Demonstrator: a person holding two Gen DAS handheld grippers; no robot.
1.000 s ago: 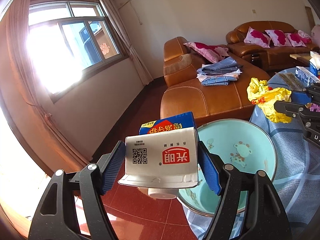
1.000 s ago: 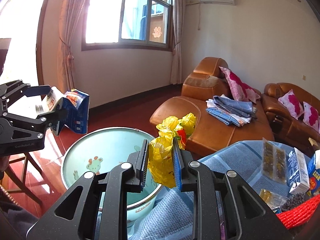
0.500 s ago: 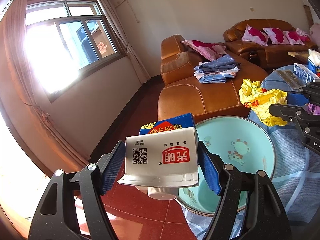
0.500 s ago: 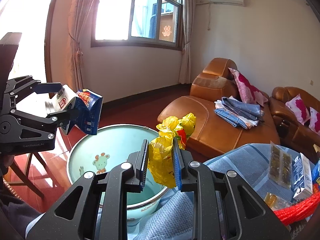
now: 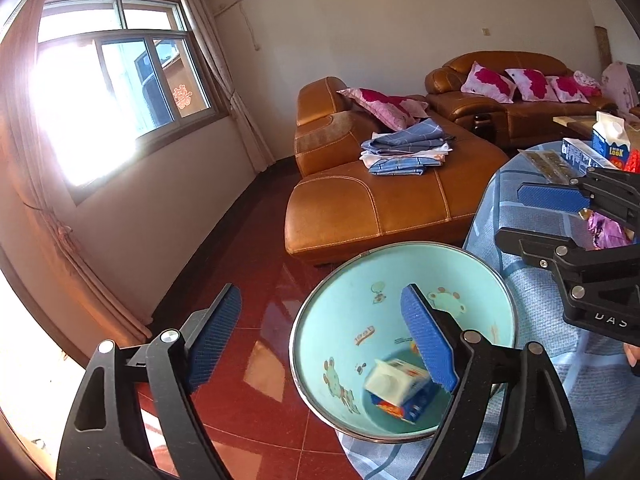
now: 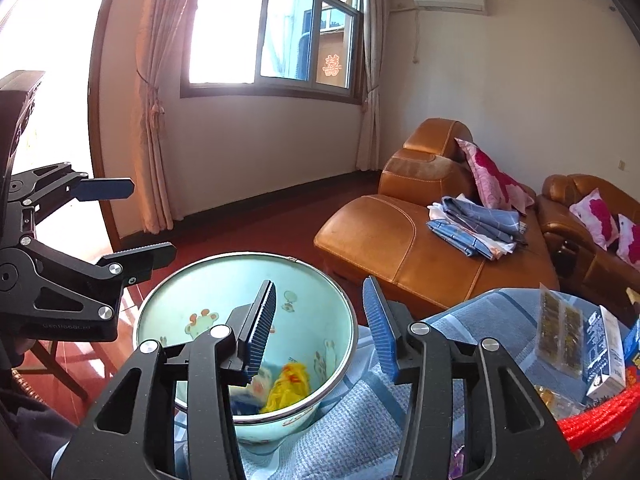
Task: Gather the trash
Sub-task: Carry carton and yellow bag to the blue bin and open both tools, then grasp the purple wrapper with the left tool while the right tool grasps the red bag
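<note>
Two grippers are over the pale blue enamel basin [image 5: 404, 312] with cartoon animal prints. We see the left gripper [image 5: 320, 336] with its blue-padded fingers spreading apart and nothing between them. The right gripper [image 6: 320, 320] is likewise opening, its fingers empty. Inside the basin lie the white and blue milk carton [image 5: 400, 388], blurred, and the crumpled yellow plastic wrapper [image 6: 290, 386]. The basin sits at the near left edge of the tabletop under a blue checked cloth [image 6: 348, 432].
</note>
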